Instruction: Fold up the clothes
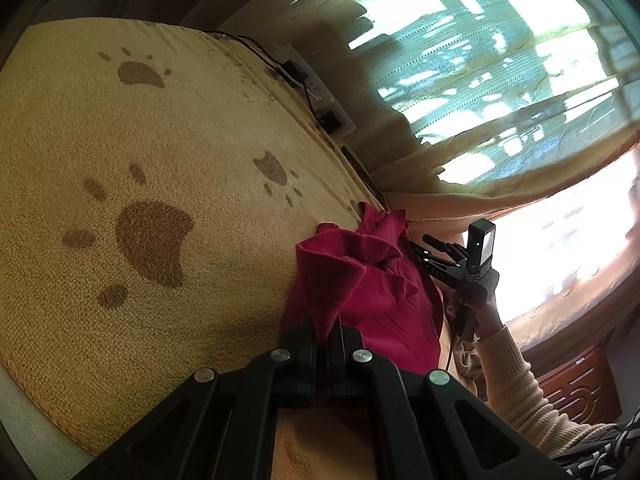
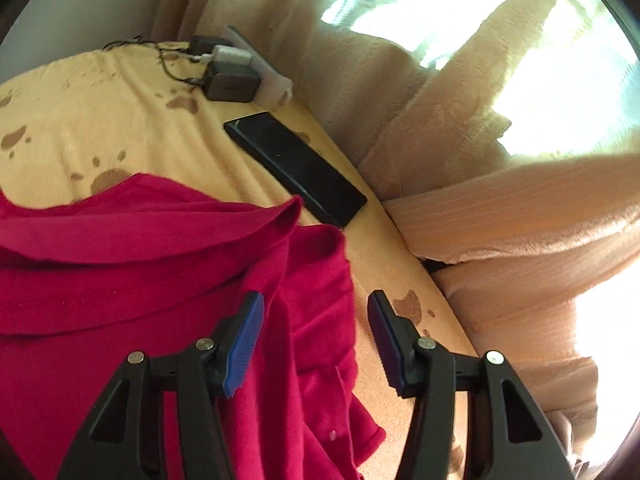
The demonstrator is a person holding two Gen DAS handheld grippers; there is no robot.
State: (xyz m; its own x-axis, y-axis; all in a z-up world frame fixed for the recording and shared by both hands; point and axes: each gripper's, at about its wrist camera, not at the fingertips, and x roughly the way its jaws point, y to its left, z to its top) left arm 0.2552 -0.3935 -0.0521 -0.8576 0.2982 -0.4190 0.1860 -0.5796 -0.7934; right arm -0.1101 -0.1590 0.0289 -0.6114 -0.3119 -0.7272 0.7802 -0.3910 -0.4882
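A crimson red garment (image 1: 360,284) lies bunched on a yellow blanket with brown paw prints (image 1: 120,140). My left gripper (image 1: 326,326) is shut on a raised fold of the garment near its front edge. In the right wrist view the garment (image 2: 160,280) spreads over the left and middle, with a rolled hem across the top. My right gripper (image 2: 316,320) stands open above the garment's right edge. Its blue pads (image 2: 244,340) press on nothing, and the right one hangs over bare blanket (image 2: 100,100). In the left wrist view the right gripper (image 1: 434,250) shows beyond the garment, held by a hand in a cream sleeve (image 1: 516,384).
A black phone (image 2: 296,168) lies on the blanket just beyond the garment. A white power strip with chargers and cables (image 2: 236,72) sits at the far edge. Beige curtains (image 2: 460,160) and a bright window close off the right side. A carved wooden piece (image 1: 576,380) stands lower right.
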